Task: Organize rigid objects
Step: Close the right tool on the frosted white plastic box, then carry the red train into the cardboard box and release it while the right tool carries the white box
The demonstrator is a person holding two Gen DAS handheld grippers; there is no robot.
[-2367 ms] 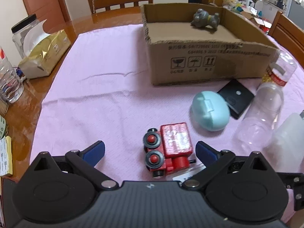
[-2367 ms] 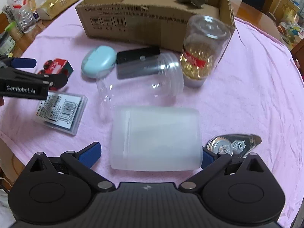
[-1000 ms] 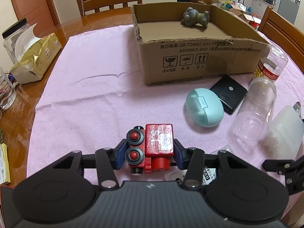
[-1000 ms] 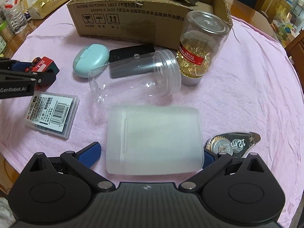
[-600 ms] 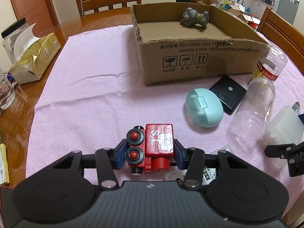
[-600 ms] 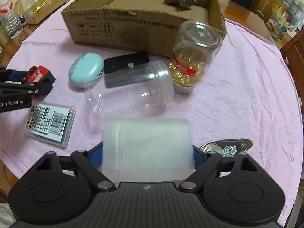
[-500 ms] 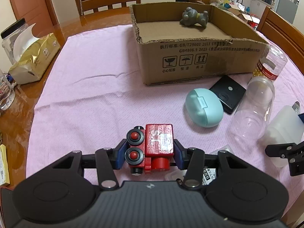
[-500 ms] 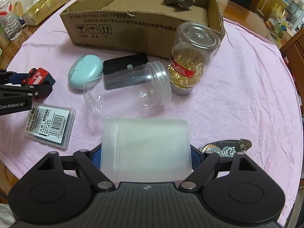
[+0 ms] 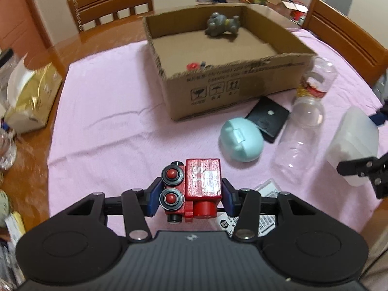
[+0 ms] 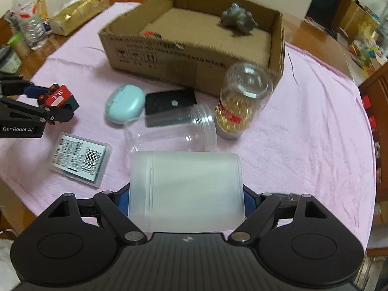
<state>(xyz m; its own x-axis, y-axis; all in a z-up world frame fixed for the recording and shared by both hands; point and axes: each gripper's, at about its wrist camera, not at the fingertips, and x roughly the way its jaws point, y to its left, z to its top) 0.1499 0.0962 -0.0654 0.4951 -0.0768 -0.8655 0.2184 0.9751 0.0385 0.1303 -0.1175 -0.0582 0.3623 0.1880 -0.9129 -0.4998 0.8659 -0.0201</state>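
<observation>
My left gripper (image 9: 191, 194) is shut on a red toy train (image 9: 201, 184), which hangs a little above the pink cloth; it also shows at the left of the right wrist view as the train (image 10: 59, 97) in the left gripper (image 10: 48, 101). My right gripper (image 10: 185, 201) is shut on a frosted white plastic box (image 10: 185, 191), its blue pads pressing both sides, lifted off the cloth. The open cardboard box (image 9: 242, 82) stands ahead, holding a grey toy figure (image 9: 222, 26) and a small red piece (image 9: 194, 66).
On the cloth lie a teal oval case (image 10: 123, 103), a black square pad (image 10: 169, 101), a clear jar on its side (image 10: 169, 131), an upright jar of yellow capsules (image 10: 240, 101) and a barcode-labelled case (image 10: 80, 156). Gold packet (image 9: 31, 97) and bottles sit left; wooden chairs behind.
The left gripper closed on the train, then the right gripper closed on the white box. Both have since risen with their loads, and the tape dispenser has dropped out of view.
</observation>
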